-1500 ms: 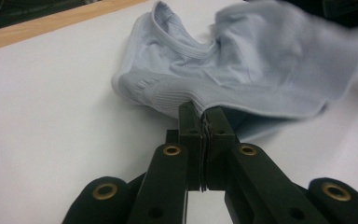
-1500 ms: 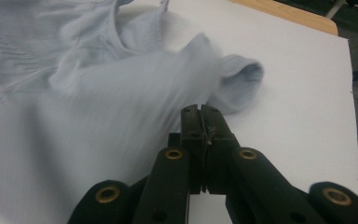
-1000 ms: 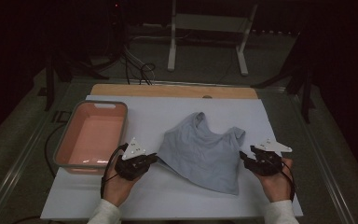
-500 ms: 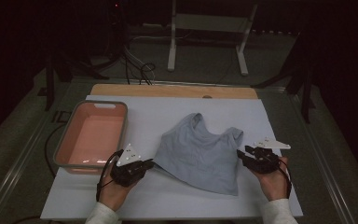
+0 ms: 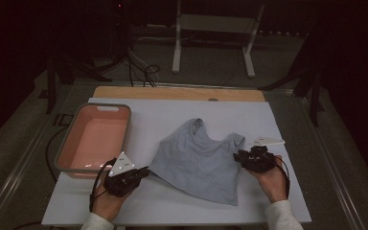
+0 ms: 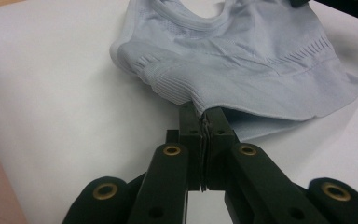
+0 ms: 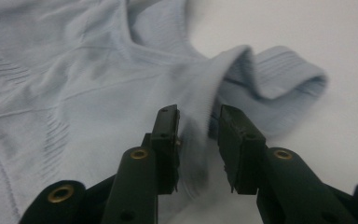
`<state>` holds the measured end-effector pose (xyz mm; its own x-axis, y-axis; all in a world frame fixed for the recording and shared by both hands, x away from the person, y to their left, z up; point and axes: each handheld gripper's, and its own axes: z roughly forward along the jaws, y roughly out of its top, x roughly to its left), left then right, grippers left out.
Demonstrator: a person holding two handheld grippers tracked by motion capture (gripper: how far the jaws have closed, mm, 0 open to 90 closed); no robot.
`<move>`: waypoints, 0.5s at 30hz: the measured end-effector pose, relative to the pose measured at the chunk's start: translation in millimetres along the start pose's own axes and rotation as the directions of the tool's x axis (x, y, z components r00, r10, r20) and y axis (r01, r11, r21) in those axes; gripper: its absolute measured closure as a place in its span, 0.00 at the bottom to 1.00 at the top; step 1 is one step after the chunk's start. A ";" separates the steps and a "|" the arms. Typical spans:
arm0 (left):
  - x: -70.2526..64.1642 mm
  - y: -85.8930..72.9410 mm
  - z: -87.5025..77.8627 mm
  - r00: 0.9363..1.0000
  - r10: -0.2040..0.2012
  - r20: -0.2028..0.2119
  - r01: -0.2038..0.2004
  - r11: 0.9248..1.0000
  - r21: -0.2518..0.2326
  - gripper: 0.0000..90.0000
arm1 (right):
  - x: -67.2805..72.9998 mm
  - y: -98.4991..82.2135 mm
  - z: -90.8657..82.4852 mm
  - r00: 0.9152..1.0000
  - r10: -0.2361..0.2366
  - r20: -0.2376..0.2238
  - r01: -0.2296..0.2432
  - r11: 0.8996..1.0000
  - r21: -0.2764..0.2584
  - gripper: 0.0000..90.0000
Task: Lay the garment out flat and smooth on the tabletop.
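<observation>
A pale grey-blue sleeveless top [image 5: 196, 160] lies spread on the white table [image 5: 172, 115]. My left gripper [image 5: 146, 171] is shut on the top's lower left corner. In the left gripper view the ribbed hem [image 6: 168, 88] runs straight into the closed jaws of that gripper [image 6: 204, 114]. My right gripper [image 5: 237, 155] is at the top's right shoulder edge. In the right gripper view a fold of the fabric [image 7: 74, 84] stands between the jaws of that gripper [image 7: 198, 123]. They have just been closing, and a gap still shows beside the cloth.
A pink tray [image 5: 62, 153] with a grey rim stands at the table's left, just beyond my left hand. A wooden strip [image 5: 177, 92] runs along the table's far edge. Cables and a white stand [image 5: 177, 43] are on the dark floor behind.
My left gripper has drawn the top's corner a little toward the front left, stretching the hem. My right gripper has slid left onto the shoulder edge.
</observation>
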<state>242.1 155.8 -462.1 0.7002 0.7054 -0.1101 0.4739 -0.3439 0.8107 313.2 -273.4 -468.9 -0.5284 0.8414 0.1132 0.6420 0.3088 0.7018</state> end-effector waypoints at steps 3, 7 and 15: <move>0.7 -1.6 -0.8 1.000 0.000 0.001 0.000 1.000 0.000 0.99 | 5.0 3.4 3.5 1.000 -0.026 -0.015 0.026 1.000 0.010 0.97; -0.3 -3.4 -2.9 1.000 0.006 -0.005 -0.006 1.000 0.000 0.99 | 10.5 9.3 3.5 0.999 -0.049 0.014 0.049 0.999 -0.004 0.98; -7.0 -9.4 -9.1 1.000 0.025 0.003 -0.025 0.999 0.028 1.00 | 4.8 31.2 1.4 0.983 -0.048 0.175 0.059 0.997 -0.057 0.98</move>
<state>228.0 159.8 -463.7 0.7137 0.6945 -0.0913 0.4705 -0.3787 0.7970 331.5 -259.1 -447.5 -0.4530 0.8903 -0.0455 0.5774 0.3319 0.7459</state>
